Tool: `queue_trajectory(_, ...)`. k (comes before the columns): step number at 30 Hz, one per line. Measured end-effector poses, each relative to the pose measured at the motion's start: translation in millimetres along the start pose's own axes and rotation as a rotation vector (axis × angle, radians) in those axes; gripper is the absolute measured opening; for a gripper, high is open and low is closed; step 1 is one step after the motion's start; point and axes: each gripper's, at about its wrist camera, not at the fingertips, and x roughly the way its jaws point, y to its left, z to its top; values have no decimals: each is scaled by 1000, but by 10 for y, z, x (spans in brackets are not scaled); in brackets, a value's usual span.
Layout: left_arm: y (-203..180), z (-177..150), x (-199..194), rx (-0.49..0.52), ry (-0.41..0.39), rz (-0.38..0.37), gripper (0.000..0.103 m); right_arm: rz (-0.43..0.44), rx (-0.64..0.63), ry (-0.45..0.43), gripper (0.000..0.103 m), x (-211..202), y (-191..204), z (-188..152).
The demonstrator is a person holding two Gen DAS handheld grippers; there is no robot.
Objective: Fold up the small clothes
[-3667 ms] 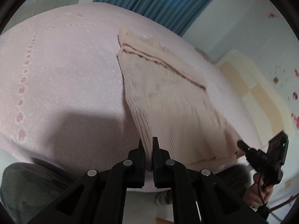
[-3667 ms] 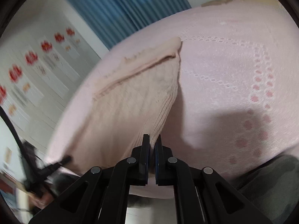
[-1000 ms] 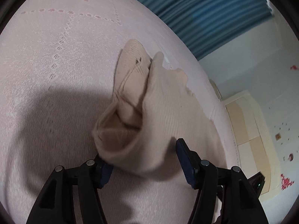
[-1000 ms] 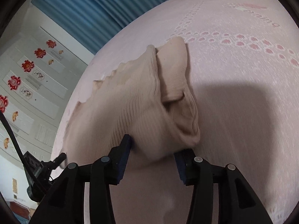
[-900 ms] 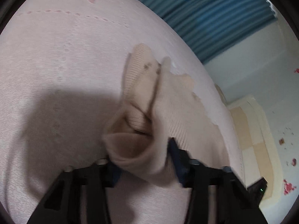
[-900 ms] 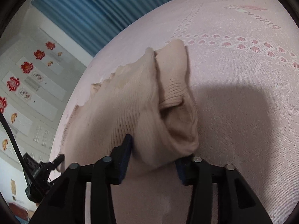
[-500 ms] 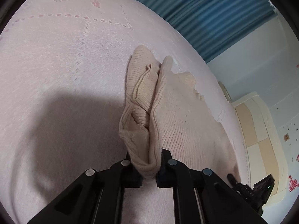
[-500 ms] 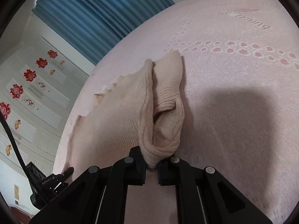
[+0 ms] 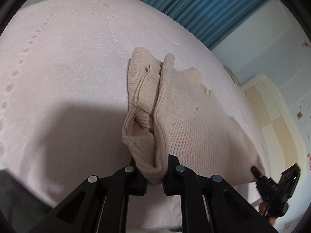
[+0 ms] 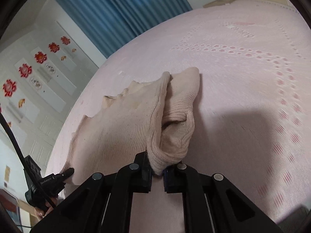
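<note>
Left wrist view: left gripper pinches the sweater fold on the bed; right gripper pinches its other corner. Carry both corners evenly, keeping edges aligned.

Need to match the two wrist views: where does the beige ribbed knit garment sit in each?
Left wrist: beige ribbed knit garment runs from centre to lower right, its near fold pinched in the left hand-held gripper.
Right wrist: garment runs from centre to lower left, its near fold pinched in the right hand-held gripper.
Shared landmark: blue pleated curtain, top right in the left view, top centre-left in the right.
</note>
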Motion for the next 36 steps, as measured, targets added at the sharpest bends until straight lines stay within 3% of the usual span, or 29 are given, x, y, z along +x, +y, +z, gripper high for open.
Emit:
queue_trajectory(4,-40,-13,-107,56,-25,107,29,-86,-57,17,19,-157,36,-161)
queue_trajectory(9,129,74,-242,-8,-53,86,44,-120,-79,-31,29,-344,70,-133)
queue_trajectory(14,123,220,-270,-30,-84,57,47,-145,-201,-77,30,-320,321,58)
queue_trajectory(19,-326,542,-92,153,-85,116,47,-159,-239,-72,31,32,534,378)
queue_trajectory(21,-467,716,27,175,-97,105,47,-173,-244,-75,30,200,572,504)
queue_trajectory(26,-648,1102,468,169,-76,74,43,-198,-209,-81,30,621,561,823)
queue_trajectory(30,-660,1280,827,181,-45,161,23,-211,-194,-58,30,929,475,917)
queue_trajectory(31,-602,1295,908,161,-33,161,19,-220,-192,-46,30,1006,438,902)
queue_trajectory(32,-548,1295,946,140,-31,151,9,-232,-185,-27,30,1082,385,878)
queue_trajectory(34,-413,1284,964,92,-36,142,8,-246,-145,11,24,1194,247,844)
queue_trajectory(36,-298,1258,946,45,-32,118,8,-254,-80,-17,5,1145,151,874)
